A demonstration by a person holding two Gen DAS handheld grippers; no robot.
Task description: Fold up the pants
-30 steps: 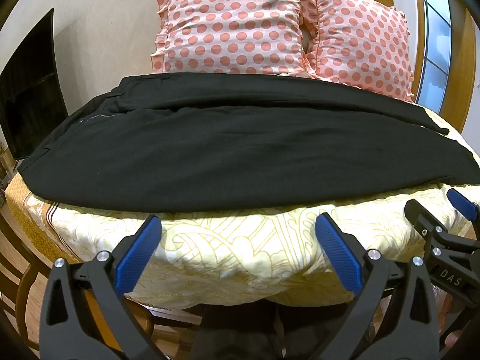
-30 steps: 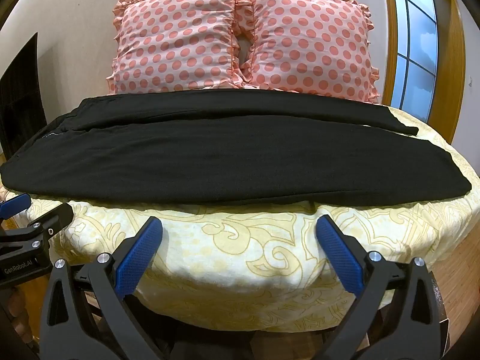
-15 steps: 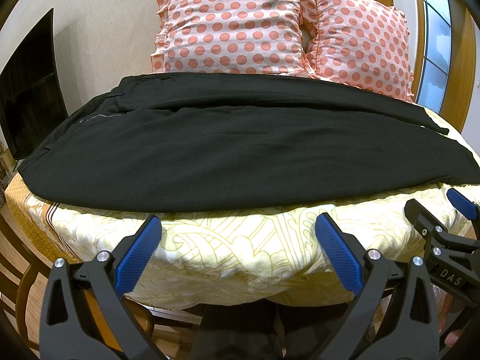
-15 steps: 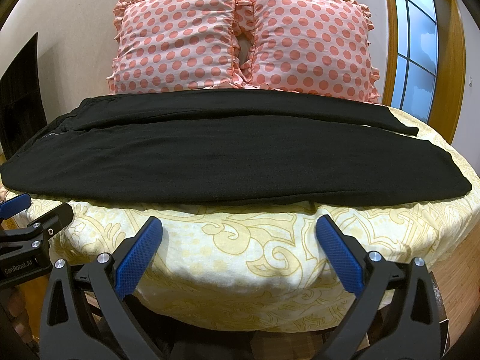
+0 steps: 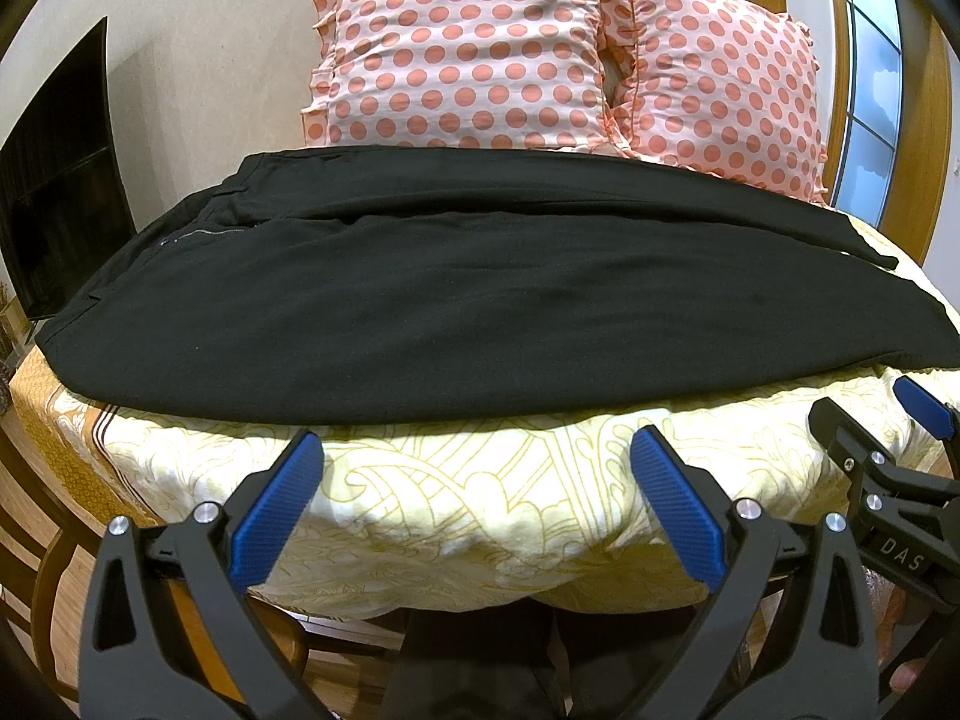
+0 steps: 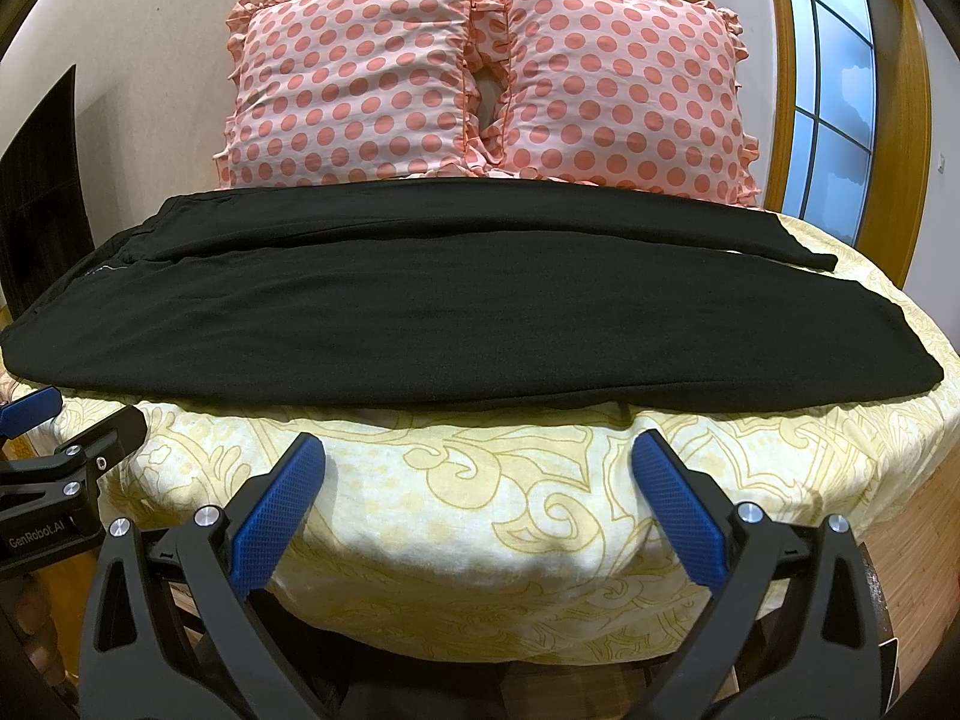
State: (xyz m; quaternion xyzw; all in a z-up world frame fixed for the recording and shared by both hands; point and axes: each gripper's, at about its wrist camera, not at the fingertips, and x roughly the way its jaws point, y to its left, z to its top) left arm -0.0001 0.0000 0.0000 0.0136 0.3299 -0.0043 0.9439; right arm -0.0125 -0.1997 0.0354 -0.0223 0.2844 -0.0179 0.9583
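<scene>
Black pants [image 5: 480,300] lie spread flat across the bed, waistband at the left, leg ends at the right; they also show in the right wrist view [image 6: 456,312]. One leg lies behind the other. My left gripper [image 5: 480,498] is open and empty, hovering over the bed's front edge, short of the pants' near hem. My right gripper [image 6: 480,498] is open and empty too, in front of the near hem. Each gripper shows at the side of the other's view: the right gripper [image 5: 900,450] and the left gripper [image 6: 66,438].
The bed has a yellow patterned cover [image 5: 480,492] [image 6: 480,492]. Two pink polka-dot pillows [image 5: 468,54] [image 6: 624,96] stand at the back against the wall. A dark screen [image 5: 60,180] is at the left, a wood-framed window [image 6: 840,102] at the right.
</scene>
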